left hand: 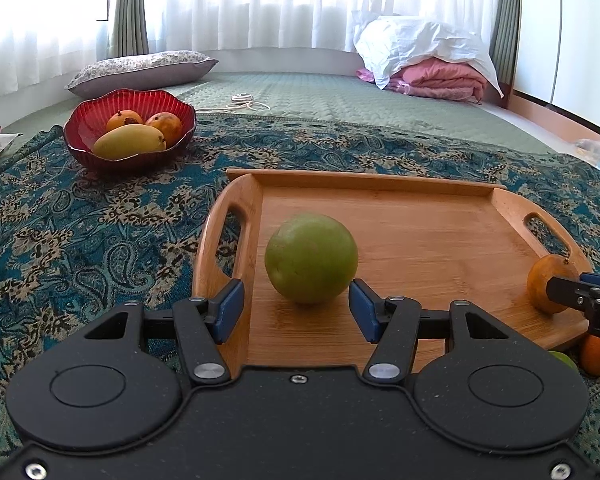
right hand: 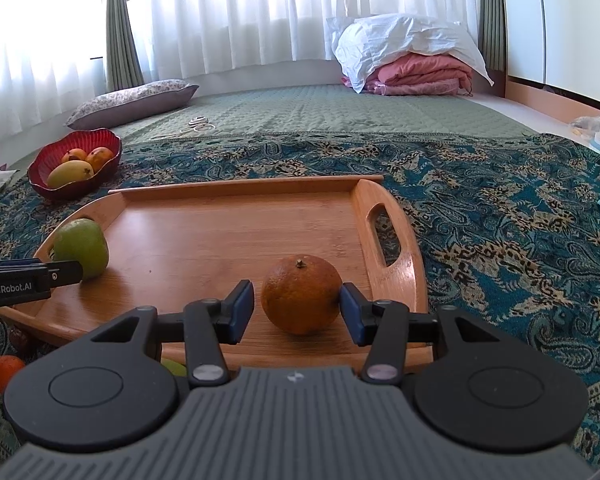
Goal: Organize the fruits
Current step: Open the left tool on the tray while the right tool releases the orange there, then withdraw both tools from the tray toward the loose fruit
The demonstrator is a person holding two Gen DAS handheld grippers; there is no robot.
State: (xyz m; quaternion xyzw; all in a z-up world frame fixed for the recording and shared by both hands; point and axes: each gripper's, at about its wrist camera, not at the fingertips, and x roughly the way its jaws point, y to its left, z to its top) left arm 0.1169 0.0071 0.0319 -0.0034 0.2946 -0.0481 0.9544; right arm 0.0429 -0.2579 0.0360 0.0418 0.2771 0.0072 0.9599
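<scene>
I see lots of bare wood in the middle of the flat wooden tray point(right hand: 204, 232) and along its far edge. The round green fruit point(left hand: 311, 258) blocks the tray's left side, and the round orange fruit point(right hand: 301, 294) blocks the right side. Raised handles stand at both ends. The red ribbed glass bowl point(left hand: 129, 136) of yellow fruit sits well apart, past the tray's far left corner.
</scene>
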